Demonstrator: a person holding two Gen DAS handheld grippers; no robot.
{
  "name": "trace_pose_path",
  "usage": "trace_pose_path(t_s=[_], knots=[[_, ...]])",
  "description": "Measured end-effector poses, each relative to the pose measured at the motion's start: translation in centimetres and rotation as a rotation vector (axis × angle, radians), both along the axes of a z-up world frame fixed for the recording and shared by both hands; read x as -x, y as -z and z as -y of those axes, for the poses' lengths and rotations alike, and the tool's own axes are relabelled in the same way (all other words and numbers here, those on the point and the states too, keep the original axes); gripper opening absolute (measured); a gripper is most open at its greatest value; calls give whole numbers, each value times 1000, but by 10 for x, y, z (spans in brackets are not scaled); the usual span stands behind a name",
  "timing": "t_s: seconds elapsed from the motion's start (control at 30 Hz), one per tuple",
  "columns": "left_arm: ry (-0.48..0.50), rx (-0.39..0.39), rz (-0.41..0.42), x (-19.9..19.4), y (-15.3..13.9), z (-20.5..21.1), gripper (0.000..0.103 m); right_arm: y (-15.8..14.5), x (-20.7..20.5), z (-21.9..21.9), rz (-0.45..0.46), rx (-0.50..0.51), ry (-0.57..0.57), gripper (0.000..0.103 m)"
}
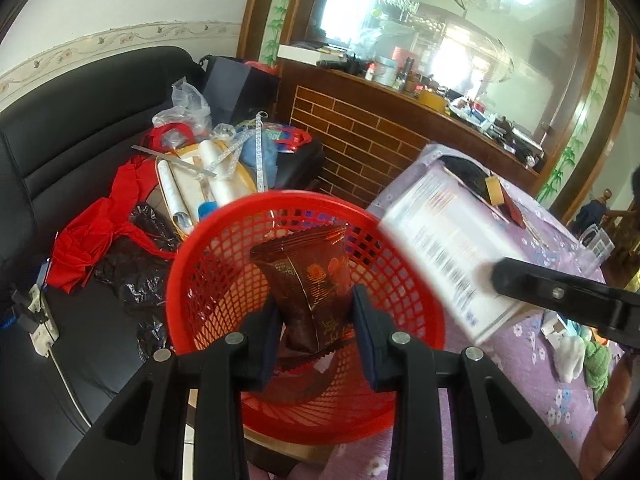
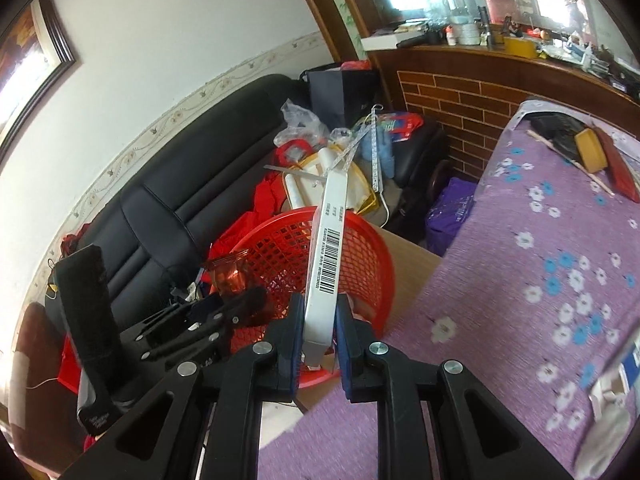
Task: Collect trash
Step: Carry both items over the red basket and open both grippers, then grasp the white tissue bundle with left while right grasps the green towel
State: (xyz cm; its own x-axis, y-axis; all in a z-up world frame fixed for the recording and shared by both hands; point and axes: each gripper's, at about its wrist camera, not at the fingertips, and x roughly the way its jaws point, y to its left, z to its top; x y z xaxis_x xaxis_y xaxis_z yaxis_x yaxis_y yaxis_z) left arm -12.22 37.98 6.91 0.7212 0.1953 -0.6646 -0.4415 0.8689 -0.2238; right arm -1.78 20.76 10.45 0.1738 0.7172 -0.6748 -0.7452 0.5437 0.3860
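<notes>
Both wrist views look steeply down from close above; they share the red basket (image 1: pixel 304 280) and black sofa (image 2: pixel 192 184).

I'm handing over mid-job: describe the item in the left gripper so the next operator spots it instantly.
Find the red mesh basket between the black sofa and the purple flowered tablecloth. Over its opening, the left gripper holds a snack wrapper: glossy dark brown, crinkled, unlike the flat white box beside it.
</notes>
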Motion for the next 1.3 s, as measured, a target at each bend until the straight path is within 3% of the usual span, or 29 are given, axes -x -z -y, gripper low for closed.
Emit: trace_pose_path(t_s=[0.1, 0.13, 0.33, 0.4, 0.47, 0.53, 1.03, 1.17, 1.23, 1.3], knots=[[-16, 8, 9, 2, -1, -6, 53, 0, -4, -13, -1, -12, 2, 27], [-20, 17, 16, 4, -2, -8, 55, -1, -6, -13, -3, -18, 5, 31], [13, 30, 42, 12, -9, 3, 59, -17, 1, 20, 55, -44, 51, 32], [44, 16, 50, 11, -13, 17, 62, -23, 9, 43, 89, -50, 76, 38], [75, 0, 56, 9, -16, 30, 63, -24, 14, 65, 104, -56, 101, 50], [125, -10, 56, 5, -18, 51, 65, -23, 20, 87, 128, -42, 131, 53], [400, 1, -53, -42, 2, 195, 65, 15, 21, 307, 76, -22, 505, 55], [464, -4, -93, -54, 7, 229, 71, 17, 21, 361, 96, -13, 624, 68], [489, -11, -109, -58, 9, 247, 73, 18, 19, 379, 128, 34, 676, 83], [509, -18, -119, -60, 10, 258, 74, 25, 11, 393, 163, 111, 734, 84]])
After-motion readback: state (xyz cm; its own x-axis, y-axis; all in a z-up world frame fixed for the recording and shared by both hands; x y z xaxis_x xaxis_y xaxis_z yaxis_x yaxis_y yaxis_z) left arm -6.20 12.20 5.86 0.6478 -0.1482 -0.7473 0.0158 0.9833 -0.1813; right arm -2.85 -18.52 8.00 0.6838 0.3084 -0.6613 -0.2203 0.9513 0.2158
